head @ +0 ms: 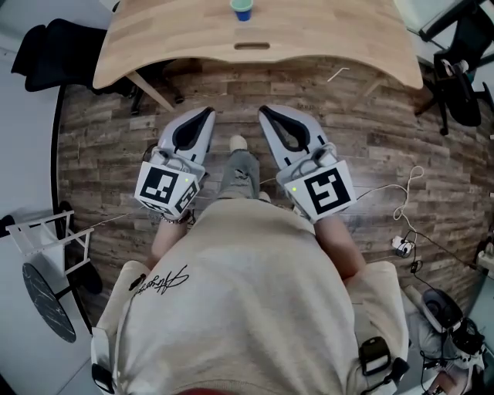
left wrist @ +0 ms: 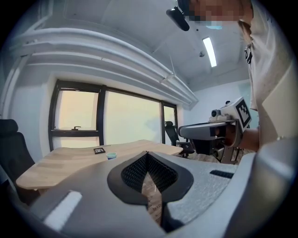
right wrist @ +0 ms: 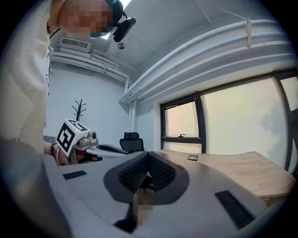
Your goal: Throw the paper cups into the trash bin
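A small blue-green paper cup (head: 243, 9) stands near the middle of the light wooden table (head: 177, 38), far ahead of both grippers. In the left gripper view the cup (left wrist: 111, 155) is small on the tabletop (left wrist: 60, 163), well beyond the jaws. My left gripper (head: 208, 114) and right gripper (head: 263, 111) are held side by side over the wood floor, both pointing at the table. Each is shut with nothing between its jaws: the left gripper (left wrist: 147, 154) and right gripper (right wrist: 148, 155) show their pads meeting at the tip. No trash bin is in view.
Black office chairs stand at the table's left end (head: 54, 54) and right end (head: 455, 77). A white rack (head: 46, 235) sits at the left. Cables and a plug (head: 403, 231) lie on the floor at the right. A small dark item (right wrist: 192, 157) lies on the table.
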`<state>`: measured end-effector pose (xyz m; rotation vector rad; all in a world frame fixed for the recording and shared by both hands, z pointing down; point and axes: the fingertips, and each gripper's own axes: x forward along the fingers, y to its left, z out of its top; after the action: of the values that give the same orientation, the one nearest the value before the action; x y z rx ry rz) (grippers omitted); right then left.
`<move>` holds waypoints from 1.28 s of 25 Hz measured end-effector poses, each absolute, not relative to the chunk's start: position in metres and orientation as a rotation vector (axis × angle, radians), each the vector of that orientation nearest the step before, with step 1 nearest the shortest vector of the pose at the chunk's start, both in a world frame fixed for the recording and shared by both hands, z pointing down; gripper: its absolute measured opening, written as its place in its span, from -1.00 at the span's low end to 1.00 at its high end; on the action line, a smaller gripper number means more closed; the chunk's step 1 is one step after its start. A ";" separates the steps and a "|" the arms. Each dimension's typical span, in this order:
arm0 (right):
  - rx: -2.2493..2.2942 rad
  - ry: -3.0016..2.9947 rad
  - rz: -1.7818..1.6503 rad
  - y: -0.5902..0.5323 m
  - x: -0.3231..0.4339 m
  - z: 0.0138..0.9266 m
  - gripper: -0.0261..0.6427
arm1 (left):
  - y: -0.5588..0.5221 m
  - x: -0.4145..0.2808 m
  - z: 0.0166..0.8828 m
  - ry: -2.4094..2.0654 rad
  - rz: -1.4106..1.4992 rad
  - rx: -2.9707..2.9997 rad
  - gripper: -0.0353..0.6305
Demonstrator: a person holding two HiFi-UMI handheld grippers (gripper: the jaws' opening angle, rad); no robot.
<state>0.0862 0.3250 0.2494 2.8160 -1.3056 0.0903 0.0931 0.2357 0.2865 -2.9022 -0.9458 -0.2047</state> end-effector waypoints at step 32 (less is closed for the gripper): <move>2.914 -1.115 0.119 0.271 0.336 0.266 -0.89 | 0.179 0.332 0.303 -1.130 -0.223 -2.903 -0.88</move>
<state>0.3358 0.2711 0.2655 2.9144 -1.1149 0.1187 0.3324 0.1789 0.3030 -2.9033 -1.1298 -0.2232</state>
